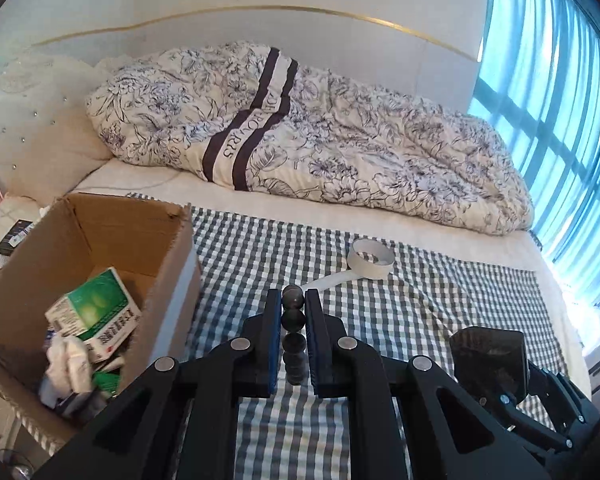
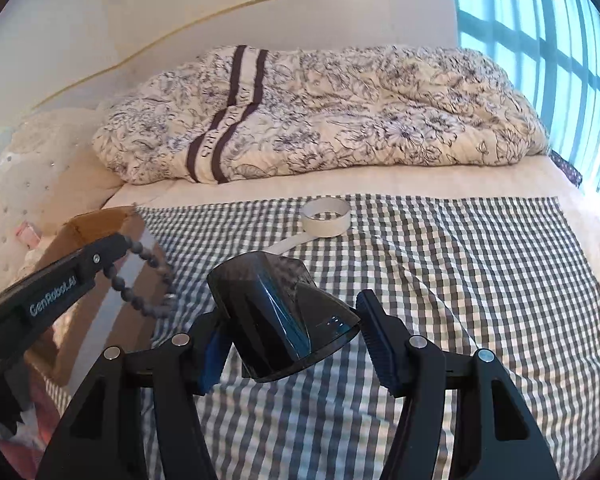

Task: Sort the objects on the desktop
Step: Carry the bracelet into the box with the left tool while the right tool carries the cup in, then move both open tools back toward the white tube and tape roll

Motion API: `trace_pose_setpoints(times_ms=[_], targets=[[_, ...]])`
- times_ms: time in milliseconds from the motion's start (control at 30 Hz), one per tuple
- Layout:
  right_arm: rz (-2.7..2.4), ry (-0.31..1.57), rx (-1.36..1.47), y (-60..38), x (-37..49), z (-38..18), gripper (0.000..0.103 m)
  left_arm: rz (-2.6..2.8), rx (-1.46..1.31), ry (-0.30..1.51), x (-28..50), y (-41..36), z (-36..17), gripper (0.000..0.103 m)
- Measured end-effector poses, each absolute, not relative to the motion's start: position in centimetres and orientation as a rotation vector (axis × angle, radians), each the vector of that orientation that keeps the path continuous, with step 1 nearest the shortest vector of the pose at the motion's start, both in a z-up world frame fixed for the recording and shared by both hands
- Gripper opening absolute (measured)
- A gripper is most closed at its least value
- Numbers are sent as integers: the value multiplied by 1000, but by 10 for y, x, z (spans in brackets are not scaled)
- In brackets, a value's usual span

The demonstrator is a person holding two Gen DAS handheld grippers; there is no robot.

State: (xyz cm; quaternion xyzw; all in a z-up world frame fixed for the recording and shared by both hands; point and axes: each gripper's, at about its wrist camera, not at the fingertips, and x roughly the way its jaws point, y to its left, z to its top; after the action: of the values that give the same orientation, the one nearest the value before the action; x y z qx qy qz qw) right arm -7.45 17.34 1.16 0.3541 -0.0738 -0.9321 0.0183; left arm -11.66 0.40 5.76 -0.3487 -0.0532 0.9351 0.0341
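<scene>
My left gripper point(image 1: 293, 300) is shut on a bracelet of dark round beads point(image 1: 293, 320), held above the checked cloth point(image 1: 420, 312) just right of the open cardboard box point(image 1: 112, 236). In the right wrist view the bracelet point(image 2: 148, 280) dangles from the left gripper point(image 2: 116, 250) beside the box point(image 2: 100, 220). My right gripper point(image 2: 290, 312) is shut on a dark glossy plastic case point(image 2: 276, 312), held above the cloth point(image 2: 460, 272). The case point(image 1: 488, 360) also shows at the lower right of the left wrist view. A white tape roll point(image 1: 371, 258) point(image 2: 326, 220) with a loose tail lies on the cloth further out.
The box holds a green and white carton point(image 1: 96, 312), crumpled white items and other small things. A floral quilt point(image 1: 340, 148) is heaped on the bed behind the cloth. A padded headboard point(image 1: 32, 128) is at the left, a curtained window point(image 1: 560, 100) at the right.
</scene>
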Motion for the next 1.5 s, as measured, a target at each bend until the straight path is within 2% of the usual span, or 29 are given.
trace_pose_setpoints(times_ms=[467, 767, 1100, 1133, 1167, 1200, 1233, 1267, 1500], targets=[[-2751, -79, 941, 64, -58, 67, 59, 3041, -927, -257, -79, -95, 122, 12], [-2545, 41, 1012, -38, -71, 38, 59, 3097, -1029, -370, -77, -177, 99, 12], [-2457, 97, 1086, -82, -90, 9, 60, 3034, -1151, -448, -91, -206, 64, 14], [-2446, 96, 1087, -83, -91, 7, 63, 3030, -1146, -445, -91, -206, 63, 16], [-2438, 99, 1093, -83, -93, 5, 68, 3028, -1143, -439, -91, -206, 63, 31], [-2454, 110, 1092, -83, -93, 4, 83, 3026, -1142, -437, -91, -206, 63, 66], [-2488, 121, 1080, -82, -93, 4, 90, 3032, -1138, -439, -91, -205, 64, 83], [-2516, 127, 1065, -79, -93, 5, 89, 3049, -1117, -444, -89, -205, 64, 96], [-2569, 19, 1053, -45, -94, 12, 90, 3048, -1115, -425, -90, -191, 63, 96]])
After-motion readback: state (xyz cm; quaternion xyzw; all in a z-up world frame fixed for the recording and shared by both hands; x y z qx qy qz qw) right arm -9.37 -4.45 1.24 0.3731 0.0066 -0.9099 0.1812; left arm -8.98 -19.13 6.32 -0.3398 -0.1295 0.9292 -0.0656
